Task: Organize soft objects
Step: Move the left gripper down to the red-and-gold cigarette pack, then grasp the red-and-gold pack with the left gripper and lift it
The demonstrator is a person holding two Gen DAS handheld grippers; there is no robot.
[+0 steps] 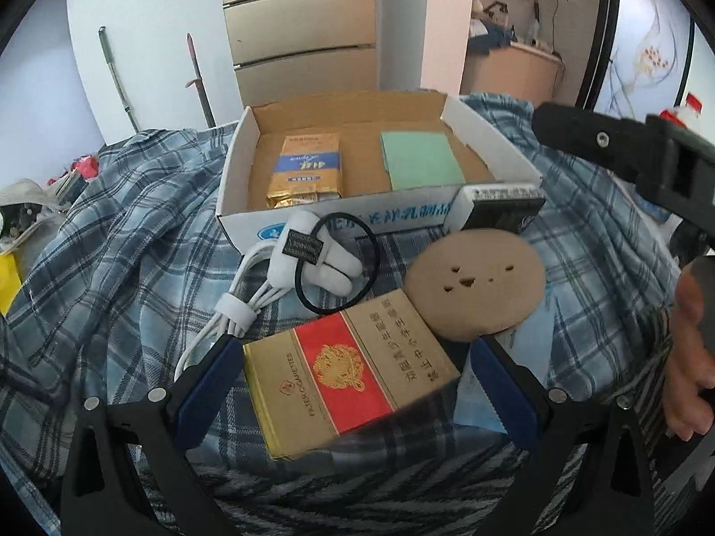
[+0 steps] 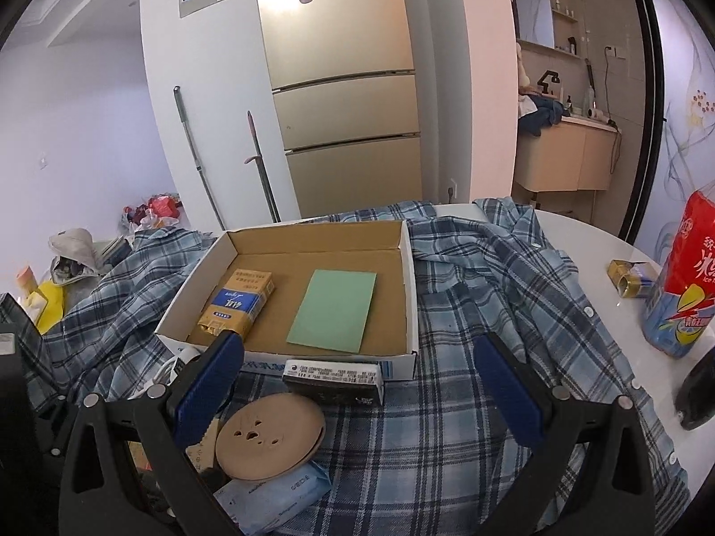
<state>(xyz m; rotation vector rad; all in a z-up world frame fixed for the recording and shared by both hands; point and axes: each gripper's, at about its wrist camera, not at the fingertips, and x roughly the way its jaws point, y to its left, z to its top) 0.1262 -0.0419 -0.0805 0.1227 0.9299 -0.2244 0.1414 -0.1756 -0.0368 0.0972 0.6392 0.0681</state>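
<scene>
my left gripper (image 1: 353, 384) straddles, jaws wide, the red-and-gold cigarette pack (image 1: 348, 379) on the plaid shirt (image 1: 111, 232); light, crushable, so i'd pinch its long sides. right gripper (image 2: 357, 384) gapes empty.

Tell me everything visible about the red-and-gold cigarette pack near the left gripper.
The cigarette pack is a rectangular gold carton with a red centre panel, a gold emblem and the print "FILTER CIGARETTES". It looks closed, tilted between the open fingers of the left gripper. It sits above the plaid shirt, its far corner at the tan disc.
</scene>
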